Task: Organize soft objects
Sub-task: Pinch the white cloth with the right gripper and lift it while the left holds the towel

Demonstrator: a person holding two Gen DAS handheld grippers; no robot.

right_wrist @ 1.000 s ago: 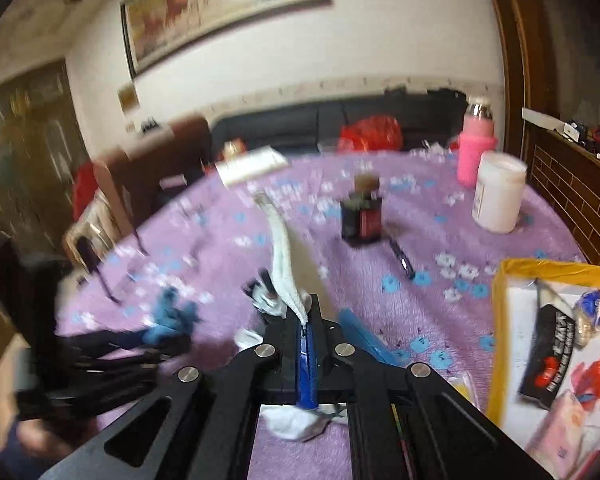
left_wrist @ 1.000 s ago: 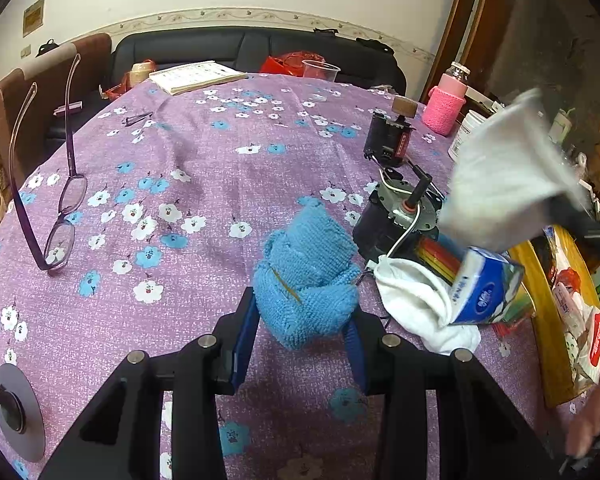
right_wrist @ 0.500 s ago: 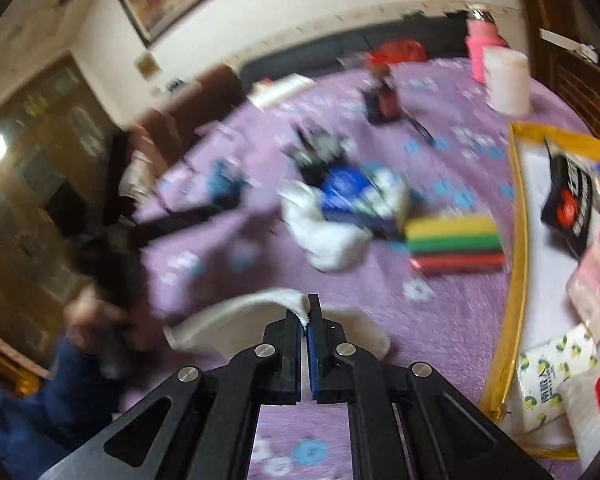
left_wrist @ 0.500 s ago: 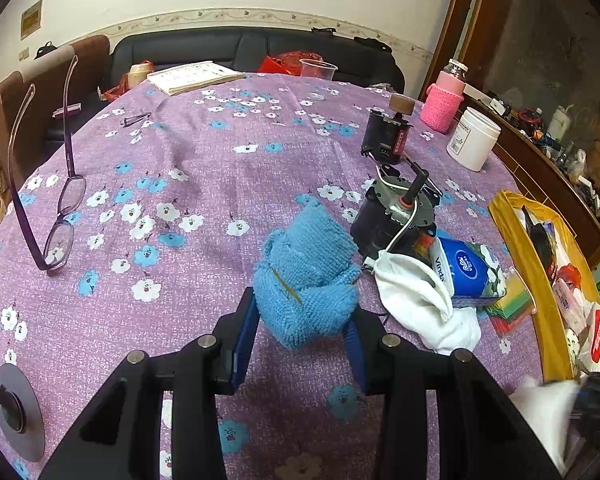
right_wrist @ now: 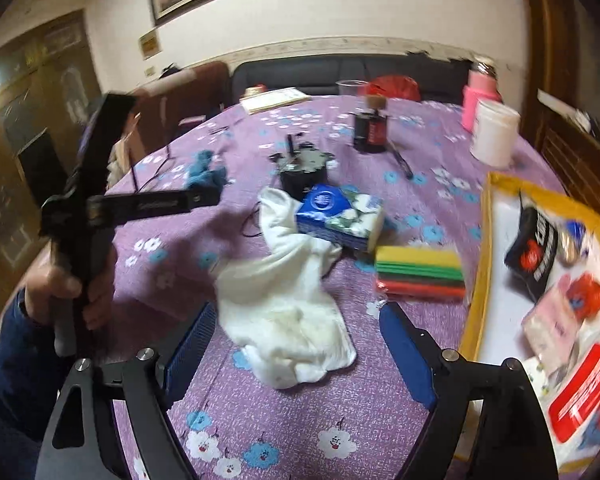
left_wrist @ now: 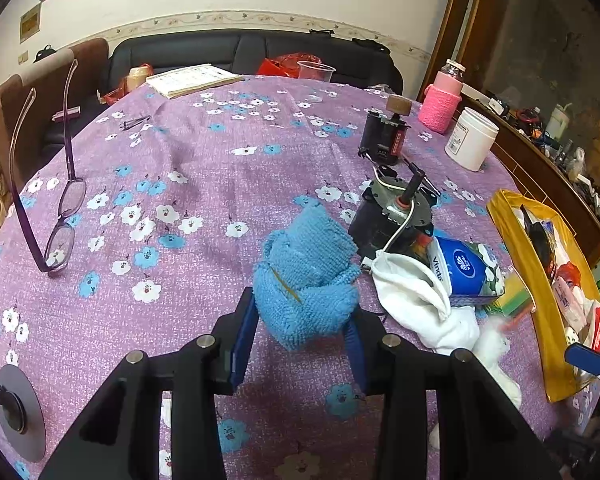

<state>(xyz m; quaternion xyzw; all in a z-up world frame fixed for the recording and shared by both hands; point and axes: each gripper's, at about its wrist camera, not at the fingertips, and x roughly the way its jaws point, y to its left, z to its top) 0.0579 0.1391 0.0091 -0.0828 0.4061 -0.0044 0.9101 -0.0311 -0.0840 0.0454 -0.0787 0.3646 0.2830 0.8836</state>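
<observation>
My left gripper is closed on a crumpled blue knitted cloth, which rests on the purple flowered tablecloth. The blue cloth also shows far off in the right wrist view. My right gripper is open and empty, its jaws wide apart around the near end of a white cloth lying flat on the table. A second white cloth lies beside the tissue pack. The right gripper's blue pad shows at the right edge of the left wrist view.
A blue tissue pack, stacked coloured sponges, a black motor, a dark bottle, a white jar and a pink bottle stand on the table. A yellow tray is at right, glasses at left.
My right gripper carried the white cloth down toward the near table edge, opened and let it go; the cloth now lies on the table. My left gripper has not moved.
</observation>
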